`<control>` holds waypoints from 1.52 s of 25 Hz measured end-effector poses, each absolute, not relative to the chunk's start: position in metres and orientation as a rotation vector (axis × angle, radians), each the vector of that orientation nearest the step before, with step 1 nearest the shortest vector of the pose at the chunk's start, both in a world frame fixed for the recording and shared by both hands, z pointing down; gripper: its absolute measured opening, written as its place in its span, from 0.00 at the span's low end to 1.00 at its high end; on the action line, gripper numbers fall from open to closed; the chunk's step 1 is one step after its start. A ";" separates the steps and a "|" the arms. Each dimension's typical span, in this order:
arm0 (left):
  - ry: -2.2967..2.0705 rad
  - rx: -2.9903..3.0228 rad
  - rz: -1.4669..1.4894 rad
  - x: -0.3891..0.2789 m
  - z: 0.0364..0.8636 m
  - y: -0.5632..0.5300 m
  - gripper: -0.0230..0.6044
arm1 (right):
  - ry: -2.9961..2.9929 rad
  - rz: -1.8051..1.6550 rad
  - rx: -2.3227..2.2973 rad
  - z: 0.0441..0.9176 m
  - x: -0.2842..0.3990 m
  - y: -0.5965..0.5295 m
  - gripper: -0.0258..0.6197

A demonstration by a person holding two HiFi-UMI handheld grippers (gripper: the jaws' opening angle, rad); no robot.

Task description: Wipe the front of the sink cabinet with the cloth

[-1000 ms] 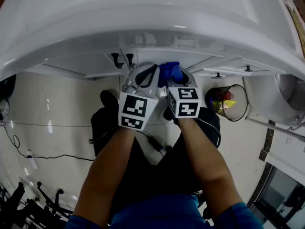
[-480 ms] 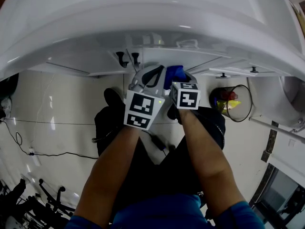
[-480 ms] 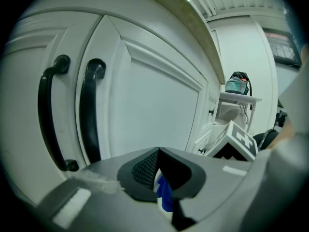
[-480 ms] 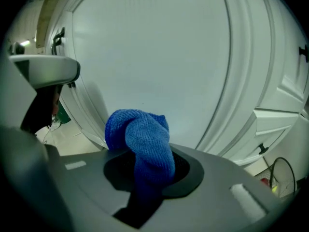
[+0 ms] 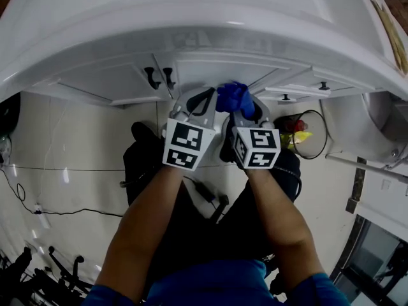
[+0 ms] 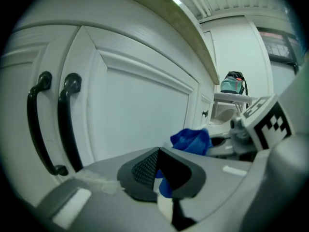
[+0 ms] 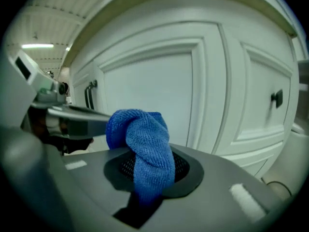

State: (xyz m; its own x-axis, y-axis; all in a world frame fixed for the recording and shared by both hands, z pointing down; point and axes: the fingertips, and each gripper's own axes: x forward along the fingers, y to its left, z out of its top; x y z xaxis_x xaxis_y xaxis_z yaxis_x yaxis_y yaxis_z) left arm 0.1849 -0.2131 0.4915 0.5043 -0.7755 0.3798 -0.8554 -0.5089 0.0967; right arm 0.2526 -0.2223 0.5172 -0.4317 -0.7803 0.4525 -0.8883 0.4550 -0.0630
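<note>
The blue cloth [image 7: 145, 144] is bunched up, and my right gripper [image 7: 153, 170] is shut on it. It bulges above the pads close to the white panelled door of the sink cabinet [image 7: 159, 95]. In the head view the cloth [image 5: 234, 97] sits against the cabinet front [image 5: 210, 65] under the sink counter. My left gripper [image 5: 199, 104] is right beside it. In its own view the left gripper [image 6: 160, 174] has its pads together, with a sliver of blue in the slit. The cloth [image 6: 190, 140] shows just to its right.
Two black door handles [image 6: 53, 124] are left of the grippers. Small black knobs [image 5: 285, 97] are on the doors to the right. A black wire bin [image 5: 305, 134] with rubbish stands on the floor at right. Cables [image 5: 57, 209] lie on the floor at left.
Both grippers have stayed side by side at the cabinet door. The cloth has shifted slightly right, away from the black handles.
</note>
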 end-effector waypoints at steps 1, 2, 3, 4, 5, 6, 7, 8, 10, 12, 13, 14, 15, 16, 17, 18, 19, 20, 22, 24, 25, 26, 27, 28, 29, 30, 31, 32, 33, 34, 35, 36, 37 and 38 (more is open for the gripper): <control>-1.377 2.480 0.425 0.185 0.492 -0.212 0.04 | -2.383 0.360 1.434 0.501 0.256 -0.221 0.17; -1.378 2.480 0.427 0.185 0.493 -0.211 0.04 | -2.414 0.306 1.461 0.483 0.260 -0.220 0.17; -1.381 2.479 0.424 0.185 0.494 -0.210 0.04 | -2.445 0.254 1.490 0.465 0.264 -0.220 0.17; -1.384 2.481 0.417 0.186 0.493 -0.211 0.04 | -2.478 0.198 1.518 0.446 0.267 -0.220 0.17; -1.389 2.488 0.407 0.187 0.491 -0.211 0.04 | -2.511 0.140 1.542 0.427 0.269 -0.220 0.17; -1.396 2.501 0.394 0.189 0.487 -0.212 0.04 | -2.544 0.081 1.561 0.409 0.270 -0.219 0.17; -1.405 2.520 0.383 0.191 0.483 -0.212 0.04 | -2.573 0.026 1.574 0.393 0.271 -0.219 0.17; -1.419 2.544 0.374 0.192 0.478 -0.212 0.04 | -2.598 -0.022 1.583 0.379 0.270 -0.220 0.17; -1.458 2.598 0.364 0.195 0.467 -0.213 0.04 | -2.633 -0.081 1.589 0.363 0.268 -0.224 0.17; -1.489 2.628 0.363 0.195 0.460 -0.213 0.04 | -2.634 -0.087 1.586 0.365 0.266 -0.232 0.17; -1.494 2.630 0.369 0.195 0.460 -0.213 0.04 | -2.624 -0.070 1.585 0.371 0.266 -0.235 0.17; -1.494 2.624 0.376 0.194 0.462 -0.213 0.04 | -2.610 -0.040 1.587 0.380 0.267 -0.238 0.17; -1.491 2.617 0.383 0.193 0.464 -0.214 0.04 | -2.598 0.003 1.592 0.389 0.269 -0.241 0.17; -1.489 2.608 0.390 0.192 0.466 -0.215 0.04 | -2.589 0.051 1.598 0.397 0.270 -0.244 0.17; -1.490 2.598 0.395 0.190 0.468 -0.216 0.04 | -2.588 0.094 1.603 0.403 0.271 -0.246 0.17; -1.492 2.586 0.401 0.188 0.471 -0.217 0.04 | -2.592 0.121 1.606 0.407 0.270 -0.248 0.17; -1.494 2.574 0.406 0.186 0.474 -0.219 0.04 | -2.597 0.135 1.607 0.409 0.269 -0.248 0.17; -1.495 2.562 0.410 0.185 0.476 -0.220 0.04 | -2.598 0.144 1.605 0.412 0.268 -0.248 0.17; -1.490 2.549 0.414 0.186 0.480 -0.222 0.04 | -2.583 0.170 1.586 0.420 0.266 -0.248 0.17; -1.482 2.546 0.414 0.188 0.482 -0.224 0.04 | -2.555 0.192 1.553 0.430 0.263 -0.248 0.17; -1.478 2.546 0.413 0.190 0.482 -0.225 0.04 | -2.540 0.198 1.536 0.435 0.262 -0.248 0.17; -1.475 2.545 0.412 0.190 0.483 -0.226 0.04 | -2.526 0.204 1.520 0.439 0.261 -0.249 0.17; -1.472 2.544 0.412 0.191 0.483 -0.227 0.04 | -2.513 0.210 1.506 0.443 0.260 -0.249 0.17; -1.470 2.541 0.411 0.191 0.484 -0.227 0.04 | -2.502 0.215 1.494 0.447 0.259 -0.249 0.18; -1.469 2.537 0.410 0.191 0.485 -0.228 0.04 | -2.491 0.219 1.484 0.450 0.258 -0.249 0.17; -1.467 2.533 0.410 0.191 0.485 -0.228 0.04 | -2.479 0.222 1.475 0.454 0.257 -0.249 0.18; -1.465 2.530 0.409 0.191 0.486 -0.228 0.04 | -2.466 0.227 1.465 0.458 0.256 -0.249 0.17; -1.463 2.527 0.409 0.191 0.487 -0.229 0.04 | -2.450 0.239 1.451 0.463 0.255 -0.249 0.17; -1.462 2.526 0.409 0.191 0.487 -0.229 0.04 | -2.431 0.261 1.433 0.471 0.253 -0.249 0.17; -1.461 2.524 0.410 0.191 0.488 -0.229 0.04 | -2.408 0.291 1.412 0.481 0.251 -0.249 0.18; -1.461 2.522 0.411 0.190 0.488 -0.229 0.04 | -2.380 0.330 1.394 0.493 0.249 -0.249 0.18; -1.461 2.518 0.412 0.190 0.489 -0.230 0.04 | -2.348 0.376 1.382 0.506 0.249 -0.249 0.18; -1.460 2.515 0.415 0.189 0.489 -0.229 0.04 | -2.311 0.427 1.376 0.520 0.249 -0.249 0.18; -1.458 2.510 0.418 0.189 0.490 -0.229 0.04 | -2.270 0.479 1.375 0.535 0.249 -0.248 0.18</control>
State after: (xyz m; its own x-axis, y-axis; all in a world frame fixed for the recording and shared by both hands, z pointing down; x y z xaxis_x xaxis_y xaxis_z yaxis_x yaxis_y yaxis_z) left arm 0.1891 -0.2291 0.4897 0.4708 -0.8122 0.3444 -0.8714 -0.4892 0.0375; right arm 0.2495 -0.2484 0.5352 -0.4083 -0.7401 0.5344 -0.8929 0.4455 -0.0652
